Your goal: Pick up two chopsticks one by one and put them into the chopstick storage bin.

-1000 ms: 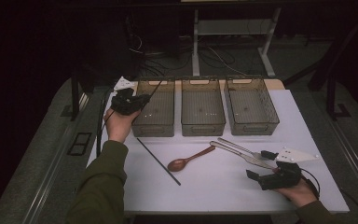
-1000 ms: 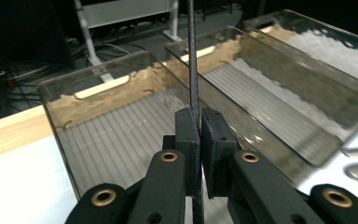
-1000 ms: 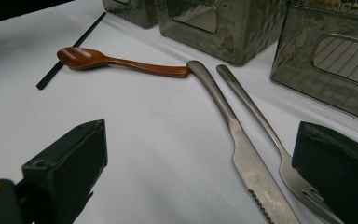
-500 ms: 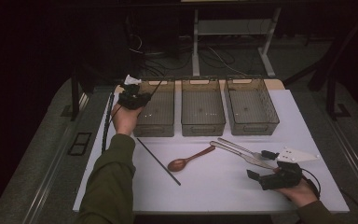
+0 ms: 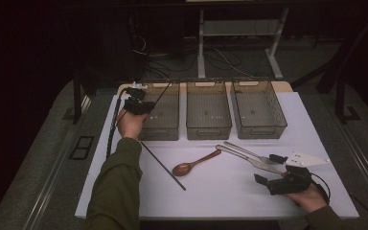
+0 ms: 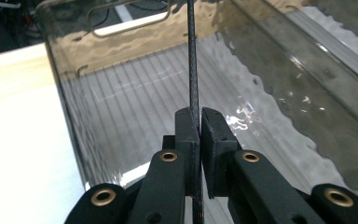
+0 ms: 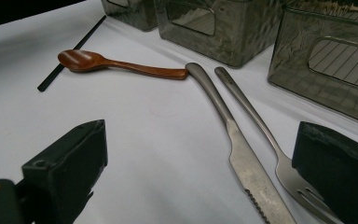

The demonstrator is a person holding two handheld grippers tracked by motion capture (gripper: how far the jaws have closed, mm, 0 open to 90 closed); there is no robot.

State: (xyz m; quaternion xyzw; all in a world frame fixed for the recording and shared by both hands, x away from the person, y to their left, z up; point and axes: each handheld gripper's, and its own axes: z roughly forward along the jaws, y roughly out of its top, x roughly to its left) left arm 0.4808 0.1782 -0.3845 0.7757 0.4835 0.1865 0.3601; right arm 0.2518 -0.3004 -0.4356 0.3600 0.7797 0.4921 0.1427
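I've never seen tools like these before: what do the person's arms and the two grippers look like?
Both grippers are black, each with two blocky jaws on arms with brass-coloured rivets. The left gripper trails a black cable; the right gripper carries a grey three-cornered plate on top and a thin cable. The left sleeve is olive green.

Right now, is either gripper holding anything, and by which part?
The left gripper pinches a black chopstick along its shaft, over the left bin. The right gripper holds nothing.
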